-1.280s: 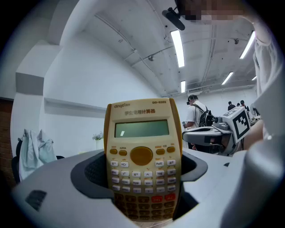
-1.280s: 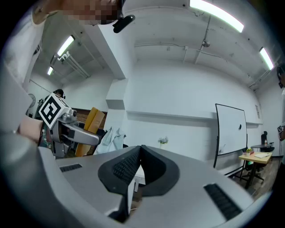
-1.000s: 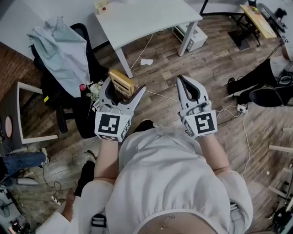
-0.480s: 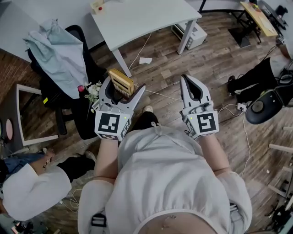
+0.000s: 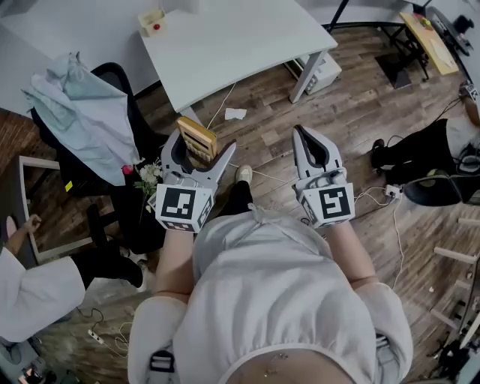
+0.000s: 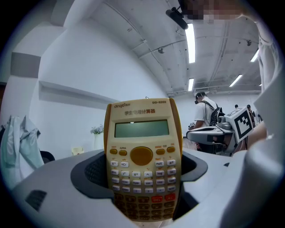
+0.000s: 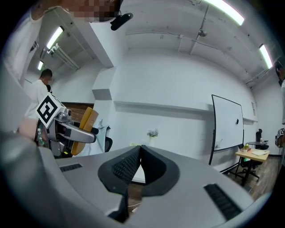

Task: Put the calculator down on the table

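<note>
A yellow and cream calculator (image 6: 142, 156) stands upright between the jaws of my left gripper (image 5: 196, 154), which is shut on its lower half; its screen and keys face the left gripper view. From the head view the calculator (image 5: 196, 138) sticks up above the wooden floor, short of the white table (image 5: 247, 37). My right gripper (image 5: 304, 142) is shut with nothing in it, its tips meeting (image 7: 140, 149). The right gripper view shows the calculator (image 7: 83, 129) held in the left gripper at its left.
A small cream box (image 5: 151, 20) sits on the table's far left corner. A black chair draped with a pale cloth (image 5: 79, 112) stands left. A person in white (image 5: 37, 289) crouches at lower left. Cables, a power strip (image 5: 391, 191) and a white unit (image 5: 321, 71) lie on the floor.
I have stepped toward the table, which now fills more of the head view. Both grippers keep their pose. The person at lower left has moved further into view.
</note>
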Tool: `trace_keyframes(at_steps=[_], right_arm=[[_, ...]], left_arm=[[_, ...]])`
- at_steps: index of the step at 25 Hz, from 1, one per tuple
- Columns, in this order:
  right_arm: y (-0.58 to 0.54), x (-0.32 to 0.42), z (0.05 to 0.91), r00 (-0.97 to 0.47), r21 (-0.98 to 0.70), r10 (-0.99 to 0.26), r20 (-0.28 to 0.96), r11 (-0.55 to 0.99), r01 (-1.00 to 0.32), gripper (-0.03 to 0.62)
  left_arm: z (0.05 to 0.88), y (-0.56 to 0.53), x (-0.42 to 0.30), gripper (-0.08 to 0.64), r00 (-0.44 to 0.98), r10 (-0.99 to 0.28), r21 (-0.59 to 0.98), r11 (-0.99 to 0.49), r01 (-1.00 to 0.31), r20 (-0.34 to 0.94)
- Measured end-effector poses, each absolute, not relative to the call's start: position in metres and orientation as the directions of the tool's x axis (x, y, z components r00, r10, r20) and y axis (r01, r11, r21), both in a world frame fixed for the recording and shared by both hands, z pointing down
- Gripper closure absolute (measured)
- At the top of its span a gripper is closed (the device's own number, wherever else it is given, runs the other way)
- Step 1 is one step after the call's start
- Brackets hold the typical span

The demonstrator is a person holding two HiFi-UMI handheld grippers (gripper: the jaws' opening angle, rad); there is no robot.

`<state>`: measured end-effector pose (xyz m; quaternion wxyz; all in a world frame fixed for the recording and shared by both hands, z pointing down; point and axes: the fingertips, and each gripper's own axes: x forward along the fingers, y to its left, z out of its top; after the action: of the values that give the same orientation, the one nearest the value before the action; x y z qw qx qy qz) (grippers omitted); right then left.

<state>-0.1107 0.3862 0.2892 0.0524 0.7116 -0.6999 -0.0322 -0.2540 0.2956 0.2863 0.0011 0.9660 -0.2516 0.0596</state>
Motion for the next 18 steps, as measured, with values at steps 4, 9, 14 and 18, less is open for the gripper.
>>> trace_keyframes(at_steps=[4, 9, 14, 18], right_arm=[[0.314, -0.074, 0.282, 0.019, 0.14, -0.999, 0.049, -0.012, -0.99, 0.588], [0.228, -0.038, 0.279, 0.019, 0.146, -0.998, 0.058, -0.01, -0.989, 0.588], [0.155, -0.013, 0.285, -0.001, 0.141, -0.997, 0.072, 0.011, -0.99, 0.588], [0.113, 0.004, 0.291, -0.016, 0.122, -0.996, 0.084, 0.026, -0.992, 0.588]], left_arm=[[0.28, 0.224, -0.218, 0.144, 0.869, -0.483, -0.016, -0.875, -0.485, 0.108], [0.276, 0.142, -0.181, 0.144, 0.871, -0.481, -0.017, -0.876, -0.482, 0.099], [0.284, 0.073, -0.156, 0.144, 0.867, -0.485, -0.004, -0.873, -0.488, 0.116], [0.29, 0.036, -0.141, 0.144, 0.858, -0.495, -0.002, -0.866, -0.499, 0.137]])
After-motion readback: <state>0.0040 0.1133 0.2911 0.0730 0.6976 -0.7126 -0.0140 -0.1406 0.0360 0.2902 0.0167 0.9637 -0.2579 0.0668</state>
